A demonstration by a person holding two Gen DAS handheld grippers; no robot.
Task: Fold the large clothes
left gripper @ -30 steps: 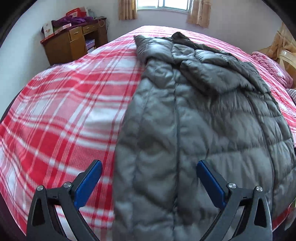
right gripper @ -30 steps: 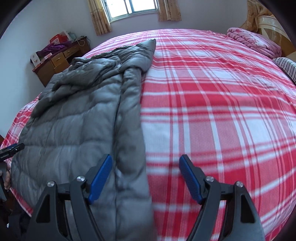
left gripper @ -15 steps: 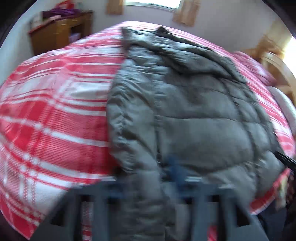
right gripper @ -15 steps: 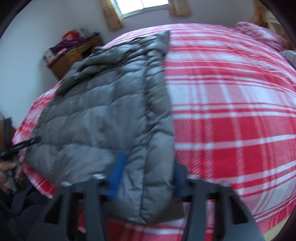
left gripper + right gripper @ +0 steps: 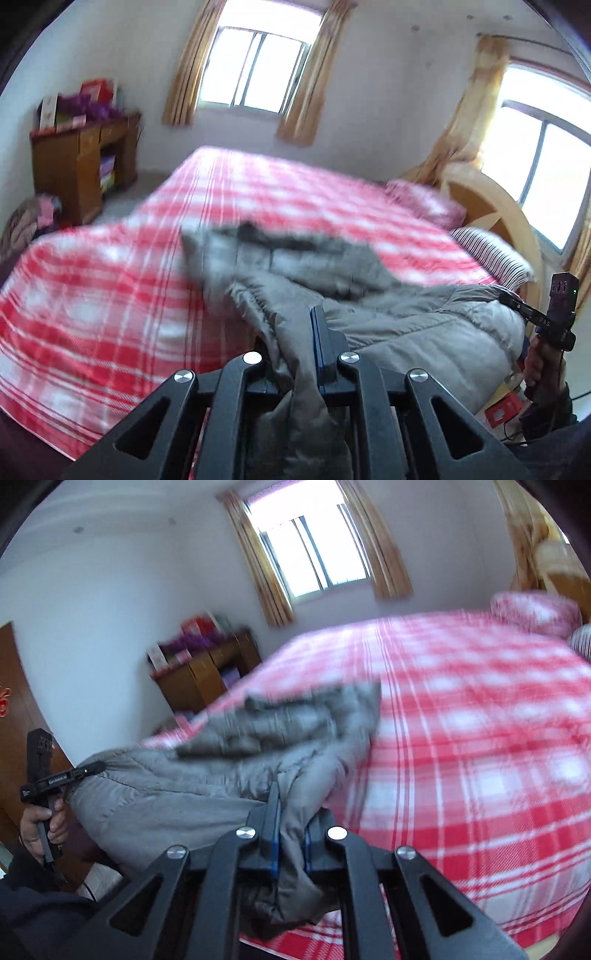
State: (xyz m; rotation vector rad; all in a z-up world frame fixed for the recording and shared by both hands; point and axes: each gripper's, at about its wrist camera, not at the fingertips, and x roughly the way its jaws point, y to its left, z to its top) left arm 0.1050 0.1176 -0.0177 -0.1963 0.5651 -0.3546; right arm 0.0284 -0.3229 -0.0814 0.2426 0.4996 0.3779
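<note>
Lifting is the step in hand: left tongs (image 5: 312,354) and right tongs (image 5: 290,830) each pinch the near hem of the grey puffer jacket (image 5: 332,273), raised off the plaid bed (image 5: 110,295). Next, carry the hem forward over the collar, evenly.

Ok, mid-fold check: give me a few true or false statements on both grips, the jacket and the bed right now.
1. The left gripper is shut on the grey puffer jacket. True.
2. The right gripper is open over bare bedding. False: its jaws pinch jacket fabric.
3. The whole jacket lies flat on the red plaid bedspread. False: the near edge is lifted, the far part rests on the bed.
4. A striped pillow sits near the headboard. True.
5. The wooden desk stands right of the bed in the left wrist view. False: it is on the left.
</note>
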